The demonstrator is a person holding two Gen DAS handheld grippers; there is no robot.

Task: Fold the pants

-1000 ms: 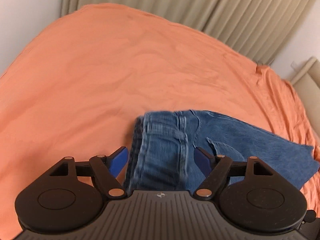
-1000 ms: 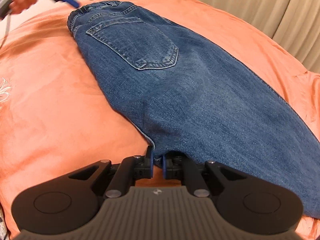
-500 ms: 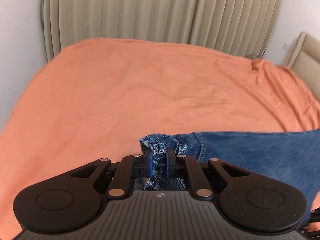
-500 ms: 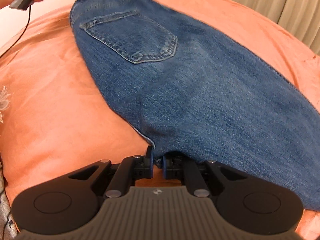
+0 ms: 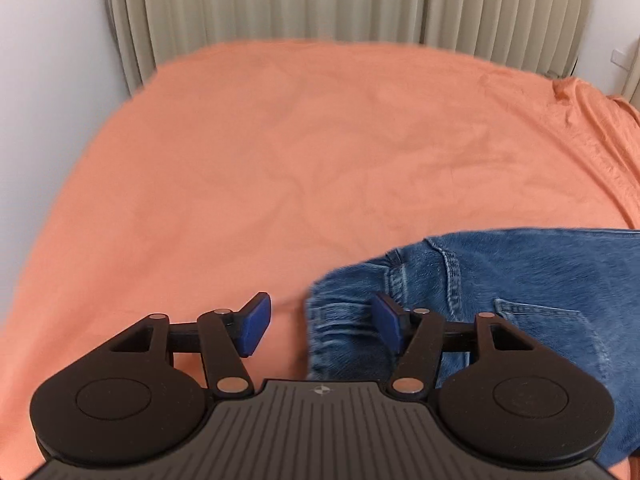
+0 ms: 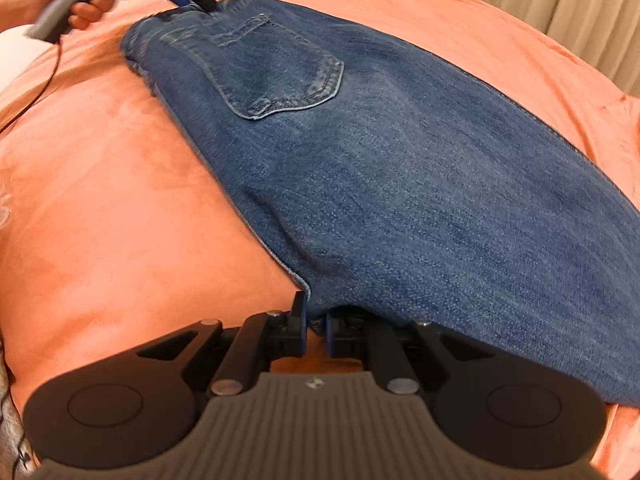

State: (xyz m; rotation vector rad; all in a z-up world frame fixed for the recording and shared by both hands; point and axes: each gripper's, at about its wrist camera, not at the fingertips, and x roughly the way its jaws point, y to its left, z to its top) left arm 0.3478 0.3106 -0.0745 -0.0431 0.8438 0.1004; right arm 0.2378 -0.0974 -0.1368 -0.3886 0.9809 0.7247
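My left hand-held gripper (image 5: 318, 326) has just been opening; its pads stand spread over the waistband of the blue denim pants (image 6: 400, 184). The pants stretch lengthwise across the orange bed (image 5: 280, 140) toward my right hand-held gripper (image 6: 316, 322), pinching the lower edge.

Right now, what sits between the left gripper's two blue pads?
In the left wrist view, the left gripper has just been opening; between its pads lie bare orange bedspread and the jeans waistband edge, by the right-hand pad, unpinched.

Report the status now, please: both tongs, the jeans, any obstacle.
Left tongs just opening, waistband between, unpressed. Right tongs shut on jeans edge. Jeans flat on orange bed cover. No obstacle seen.
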